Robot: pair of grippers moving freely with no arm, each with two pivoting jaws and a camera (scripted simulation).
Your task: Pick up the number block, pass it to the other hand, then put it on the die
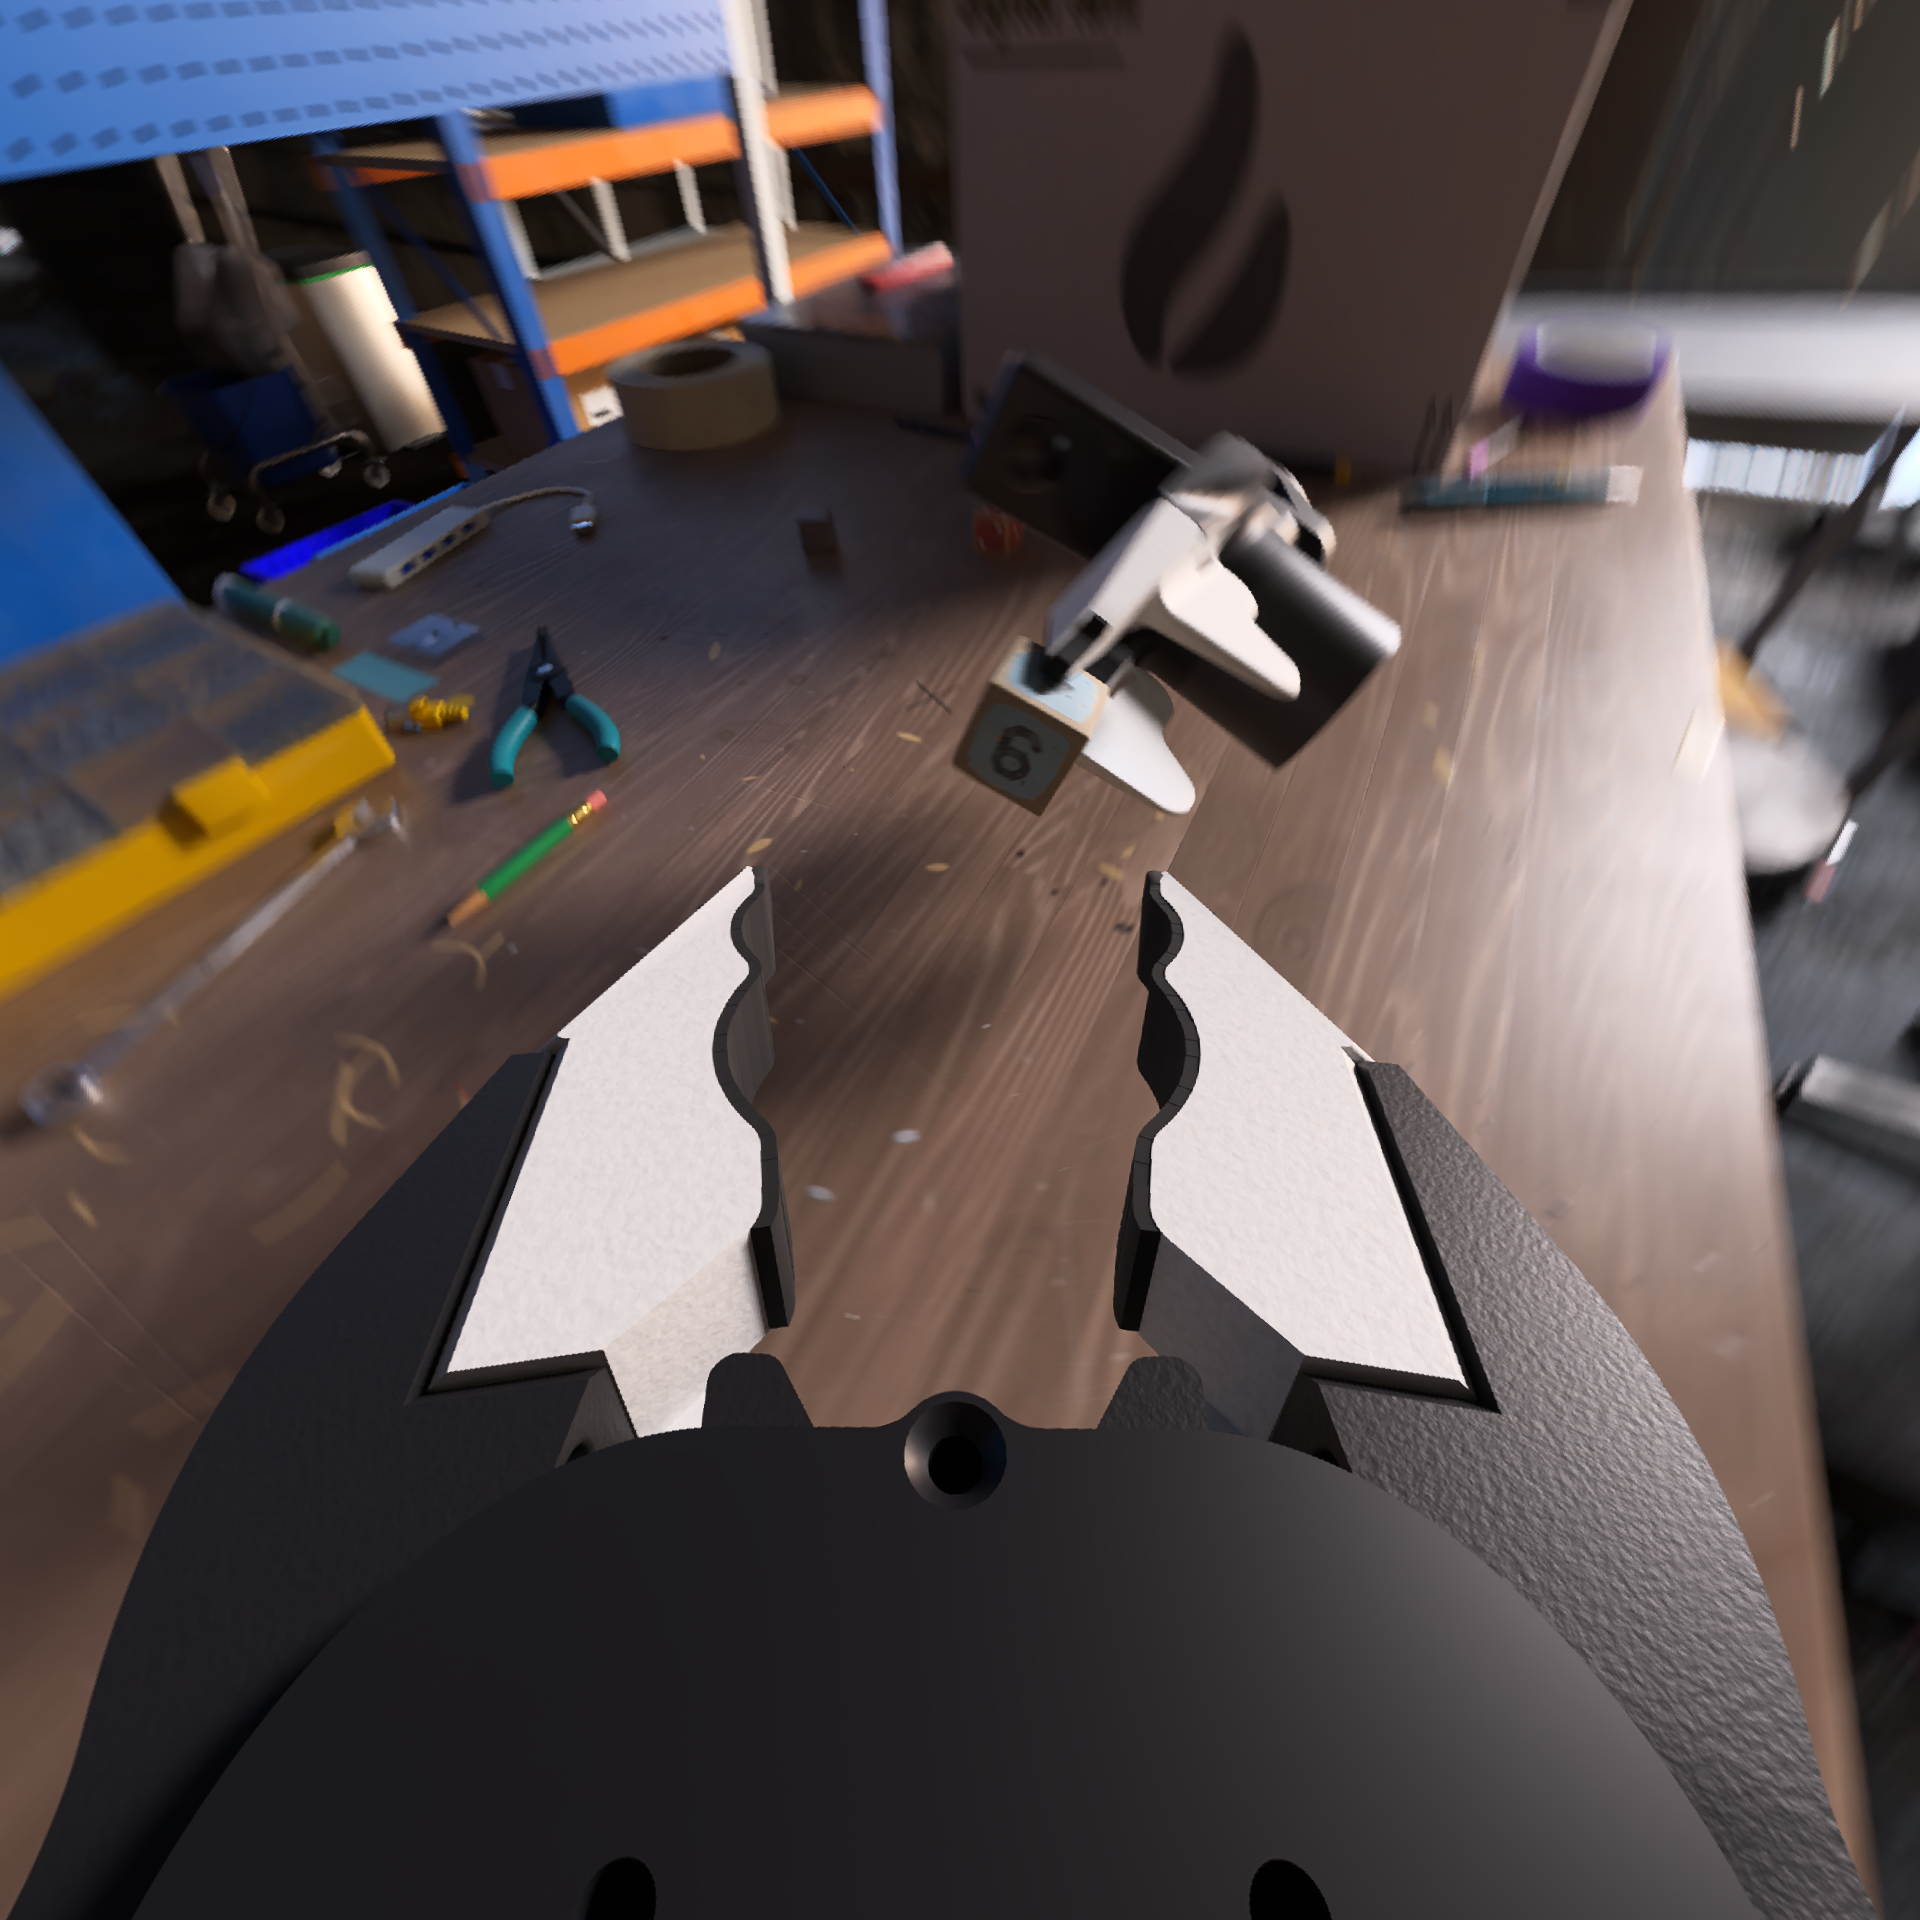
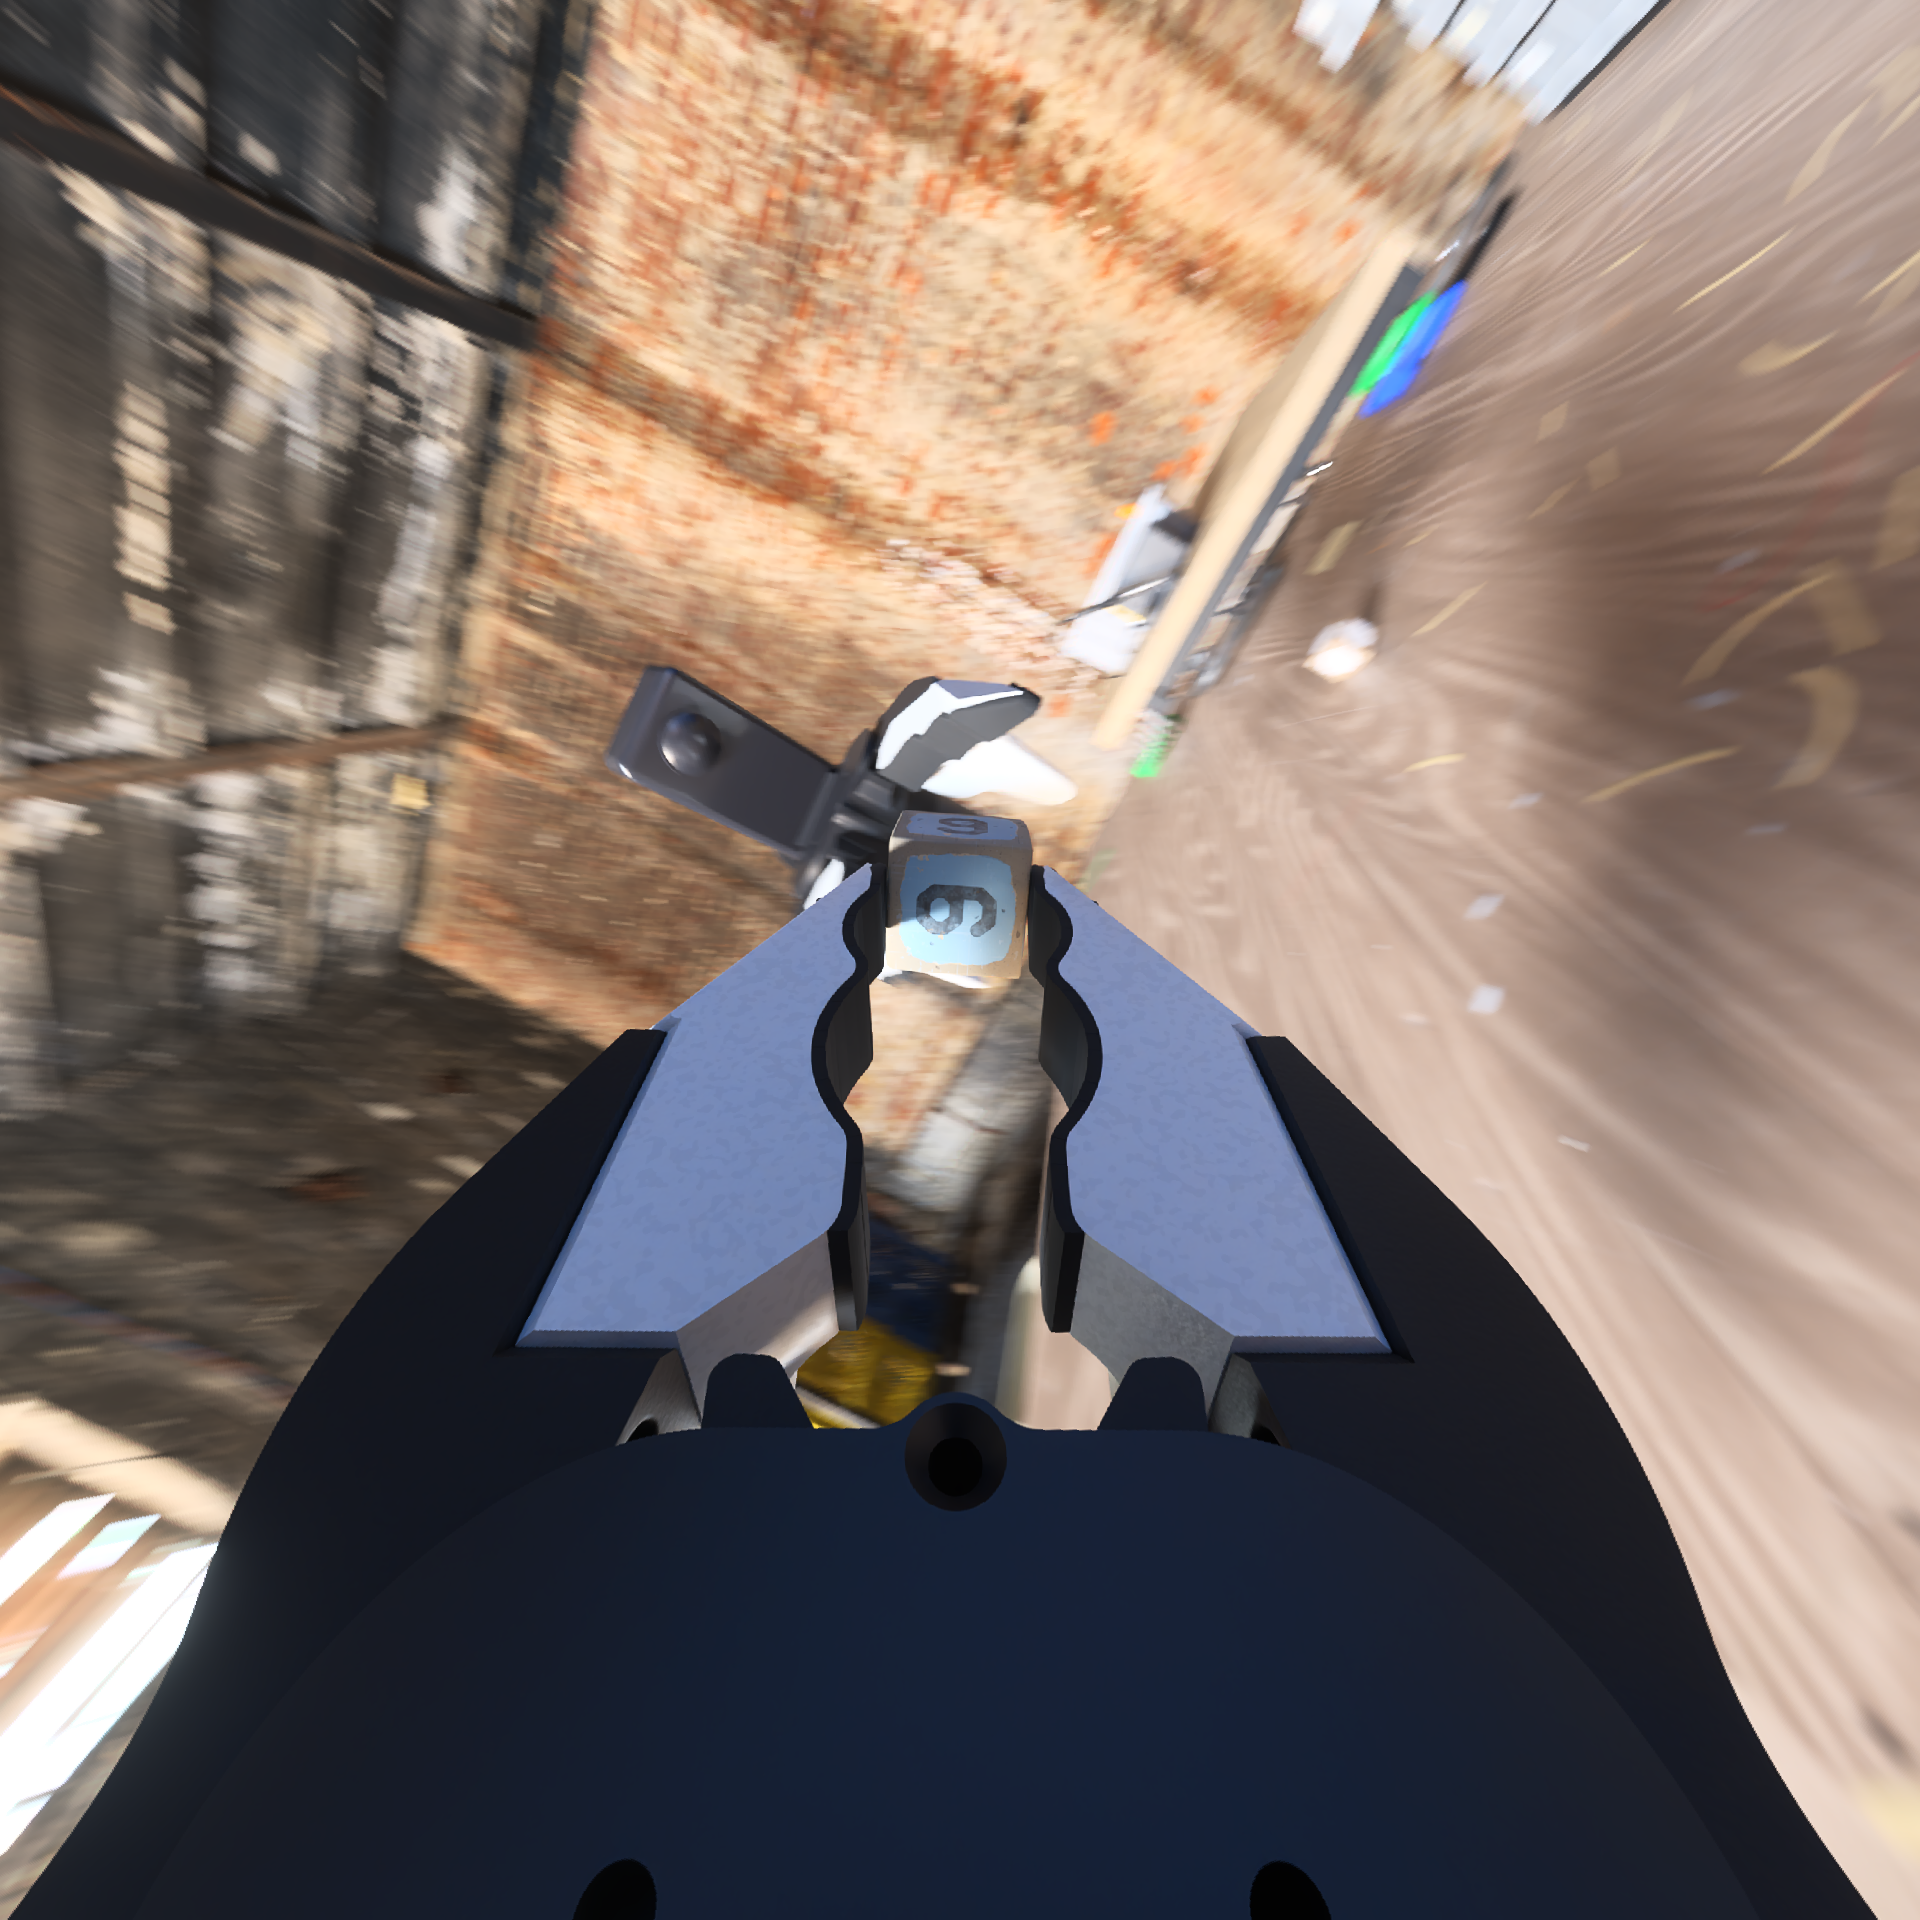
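Note:
The number block (image 2: 956,906) is a small wooden cube with a light blue face. My right gripper (image 2: 956,883) is shut on it at the fingertips and holds it in the air. In the left wrist view the block (image 1: 1020,750) hangs above the brown wooden table (image 1: 935,1091), gripped by the right gripper (image 1: 1070,691). My left gripper (image 1: 956,883) is open and empty, a short way in front of and below the block. It also shows beyond the block in the right wrist view (image 2: 1044,748). A small red object (image 1: 995,532) and a small brown block (image 1: 819,535) sit farther back; I cannot tell which is the die.
Teal-handled pliers (image 1: 551,707), a green pencil (image 1: 530,857), a USB hub (image 1: 436,535), a tape roll (image 1: 691,390) and a yellow-edged parts case (image 1: 156,790) lie at the left. A large cardboard box (image 1: 1299,208) stands at the back. The table's edge (image 1: 1714,831) runs along the right.

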